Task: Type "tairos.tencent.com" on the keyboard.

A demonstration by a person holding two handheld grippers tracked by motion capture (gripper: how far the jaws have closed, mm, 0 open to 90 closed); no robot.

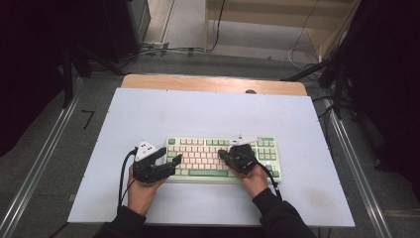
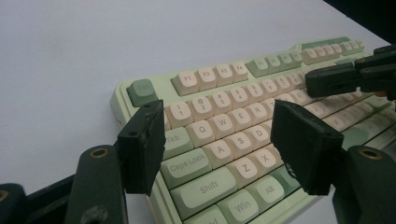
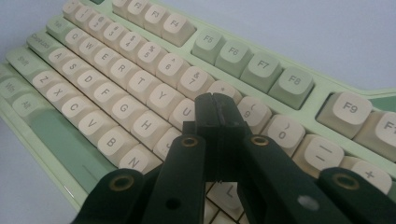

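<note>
A pale green keyboard (image 1: 203, 148) with cream keys lies on the white table top (image 1: 208, 114). My left gripper (image 1: 170, 155) hovers at the keyboard's left end, jaws open and empty. In the left gripper view (image 2: 224, 144) the jaws frame the keyboard (image 2: 219, 126) around Caps Lock, A, S and Z. My right gripper (image 1: 221, 154) is shut with nothing between its jaws. In the right gripper view (image 3: 215, 105) its tip points down at the keyboard (image 3: 140, 79), covering the key between U and the 9 key. Whether it touches I cannot tell. The right gripper (image 2: 310, 81) also appears from the left gripper.
A person's hands and dark sleeves (image 1: 275, 213) come in from the table's near edge. A wooden strip (image 1: 213, 83) runs along the far edge. Metal rails (image 1: 354, 163) flank the table, and cables (image 1: 163, 49) lie on the floor behind it.
</note>
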